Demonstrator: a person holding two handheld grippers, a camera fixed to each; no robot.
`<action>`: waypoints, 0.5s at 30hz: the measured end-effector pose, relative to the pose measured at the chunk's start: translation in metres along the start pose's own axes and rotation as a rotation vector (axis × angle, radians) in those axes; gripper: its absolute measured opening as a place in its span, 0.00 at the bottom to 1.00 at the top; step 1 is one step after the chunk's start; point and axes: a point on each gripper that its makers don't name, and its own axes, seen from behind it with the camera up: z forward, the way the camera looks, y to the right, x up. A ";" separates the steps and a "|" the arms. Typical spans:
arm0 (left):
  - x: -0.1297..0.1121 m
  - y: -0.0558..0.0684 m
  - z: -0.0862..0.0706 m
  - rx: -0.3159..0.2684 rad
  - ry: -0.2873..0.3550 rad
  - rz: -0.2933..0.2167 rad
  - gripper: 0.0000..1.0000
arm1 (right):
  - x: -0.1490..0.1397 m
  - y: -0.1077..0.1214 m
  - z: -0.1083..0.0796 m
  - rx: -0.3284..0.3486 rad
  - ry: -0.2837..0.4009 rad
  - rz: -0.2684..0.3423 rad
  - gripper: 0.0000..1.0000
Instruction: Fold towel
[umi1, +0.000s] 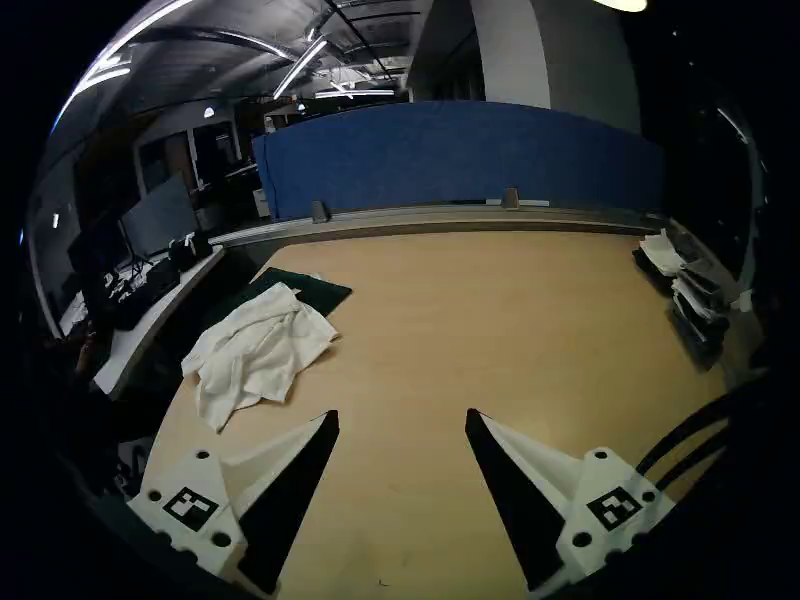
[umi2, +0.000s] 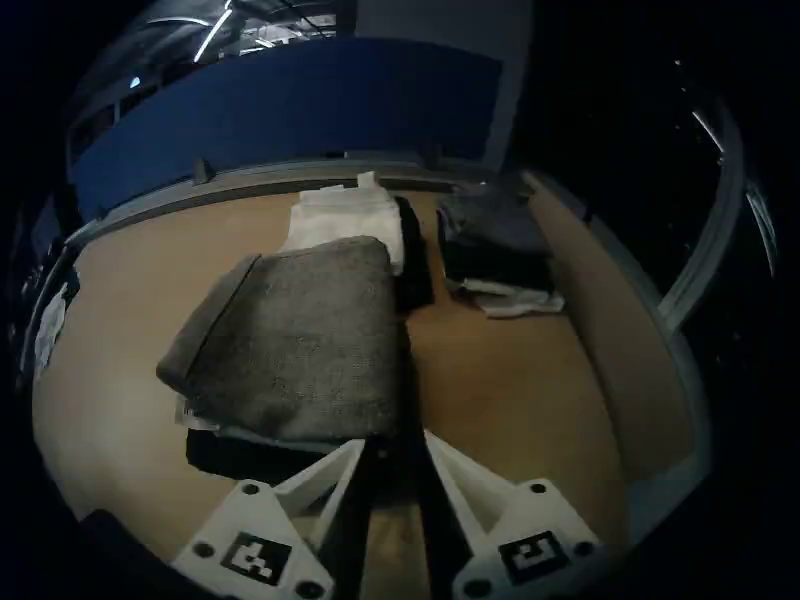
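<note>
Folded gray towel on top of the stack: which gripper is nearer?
Right. The right gripper sits at the near edge of the gray towel, fingertips almost touching it. The left gripper hovers over the table by the crumpled white towel, well away.

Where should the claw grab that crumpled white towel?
Probably the near corner of the towel, coming in from the left claw's side. That corner sticks out thin toward the claw, while the middle is bunched up.

Dim, fisheye-warped frames under glaring ceiling strips (umi1: 300, 68).
</note>
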 end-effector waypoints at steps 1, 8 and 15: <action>0.000 0.000 0.000 0.000 0.000 -0.001 0.94 | -0.001 0.002 -0.001 -0.007 -0.001 -0.002 0.52; 0.001 0.000 -0.001 -0.006 0.004 0.002 0.94 | -0.008 0.015 -0.011 -0.043 0.001 -0.004 0.79; 0.003 0.004 -0.001 -0.013 0.010 0.001 0.94 | 0.000 0.015 -0.021 -0.042 0.033 0.004 1.00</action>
